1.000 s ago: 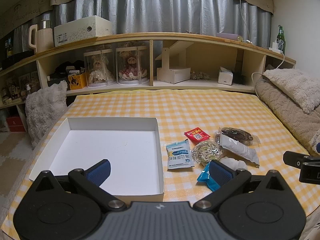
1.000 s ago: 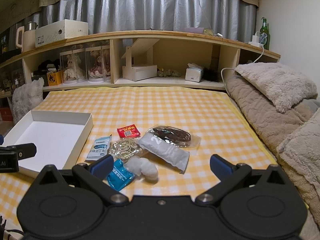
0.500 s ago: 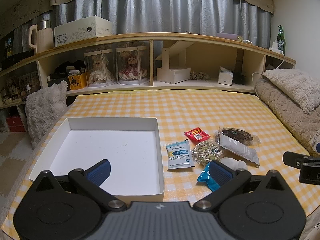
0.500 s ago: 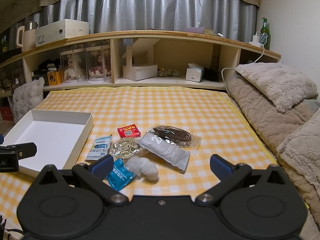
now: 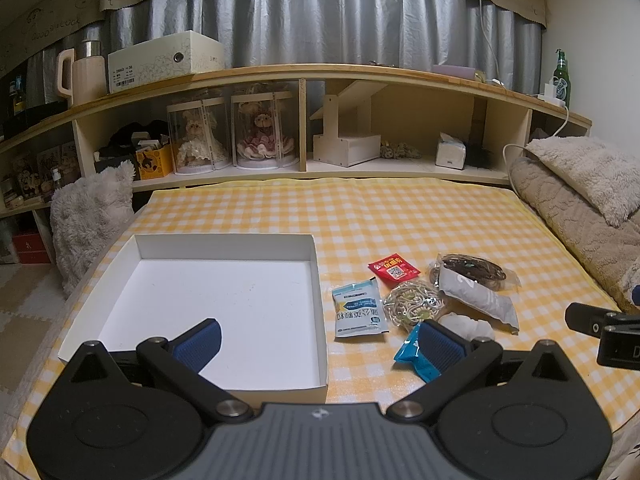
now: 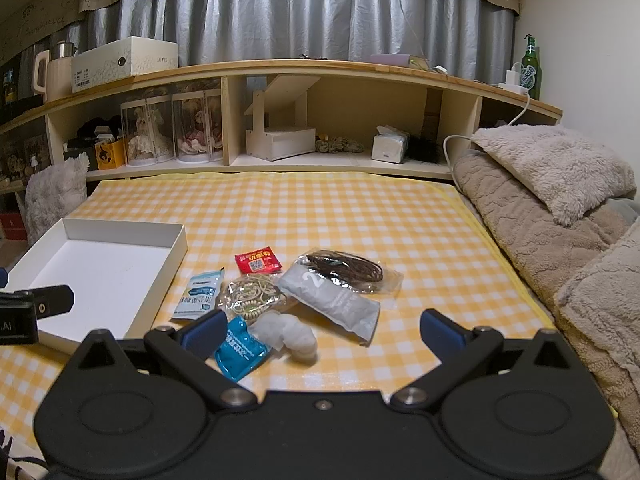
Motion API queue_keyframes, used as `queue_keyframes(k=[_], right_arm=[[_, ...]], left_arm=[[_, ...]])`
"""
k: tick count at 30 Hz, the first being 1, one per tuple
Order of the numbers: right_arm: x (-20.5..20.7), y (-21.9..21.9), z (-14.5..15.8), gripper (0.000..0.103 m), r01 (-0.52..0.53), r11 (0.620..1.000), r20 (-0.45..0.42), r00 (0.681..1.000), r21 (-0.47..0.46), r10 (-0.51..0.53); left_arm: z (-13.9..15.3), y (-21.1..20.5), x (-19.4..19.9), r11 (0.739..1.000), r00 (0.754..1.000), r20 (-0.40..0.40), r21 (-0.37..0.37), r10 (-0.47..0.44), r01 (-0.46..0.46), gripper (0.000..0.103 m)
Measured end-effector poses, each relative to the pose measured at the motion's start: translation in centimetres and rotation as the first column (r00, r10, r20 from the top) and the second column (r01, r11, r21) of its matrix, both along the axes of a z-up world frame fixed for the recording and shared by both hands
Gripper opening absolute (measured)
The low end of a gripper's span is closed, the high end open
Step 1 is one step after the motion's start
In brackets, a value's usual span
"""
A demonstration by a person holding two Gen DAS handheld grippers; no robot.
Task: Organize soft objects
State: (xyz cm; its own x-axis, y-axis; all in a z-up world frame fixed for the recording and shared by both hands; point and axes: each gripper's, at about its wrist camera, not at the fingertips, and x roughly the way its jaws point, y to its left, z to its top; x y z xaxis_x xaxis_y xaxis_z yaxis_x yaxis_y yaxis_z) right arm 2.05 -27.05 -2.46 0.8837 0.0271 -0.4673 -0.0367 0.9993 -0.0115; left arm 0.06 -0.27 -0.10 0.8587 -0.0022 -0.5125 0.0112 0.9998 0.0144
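In the left wrist view, the left gripper (image 5: pixel 320 338) hangs low over the near edge of the yellow checked cloth (image 5: pixel 400 216), its blue-padded fingers spread wide with nothing between them. The left finger sits over the white tray (image 5: pixel 120 264), whose floor is bare; the right finger overlaps the blue packet (image 5: pixel 412 354). Right of the tray lie the light blue sachet (image 5: pixel 358 310), a bag of rubber bands (image 5: pixel 414 306), the red sachet (image 5: pixel 394 270), a grey pouch (image 5: pixel 478 298), a clear bag of dark cord (image 5: pixel 474 270) and a white wad (image 5: pixel 466 326), all close together beyond the right finger. The right gripper's tip shows at the far right edge.

In the right wrist view, the right gripper (image 6: pixel 322 328) is likewise wide open and empty. The cluster lies just beyond and between its fingers, toward the left one: the blue packet (image 6: pixel 240 348) touches that finger's tip, the white wad (image 6: pixel 288 332) is beside it, and the grey pouch (image 6: pixel 332 298) lies farther in. The tray (image 6: pixel 160 276) is to the left.
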Motion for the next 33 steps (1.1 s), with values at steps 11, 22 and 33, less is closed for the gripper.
queue_keyframes(k=[11, 22, 33], right_arm=[[0.02, 0.04, -0.04, 0.103, 0.0, 1.0, -0.001, 1.0, -0.001, 0.0], [0.02, 0.03, -0.06, 0.103, 0.0, 1.0, -0.003, 1.0, -0.002, 0.0], [0.01, -0.55, 0.59, 0.103, 0.0, 1.0, -0.003, 1.0, -0.003, 0.0]], left_arm=[[0.01, -0.01, 0.01, 1.0, 1.0, -0.001, 0.0, 0.0, 0.0, 0.103], [0.02, -0.06, 0.02, 1.0, 1.0, 0.0, 0.0, -0.001, 0.001, 0.103], [-0.02, 0.06, -0.11, 1.0, 1.0, 0.002, 0.0, 0.0, 0.0, 0.103]])
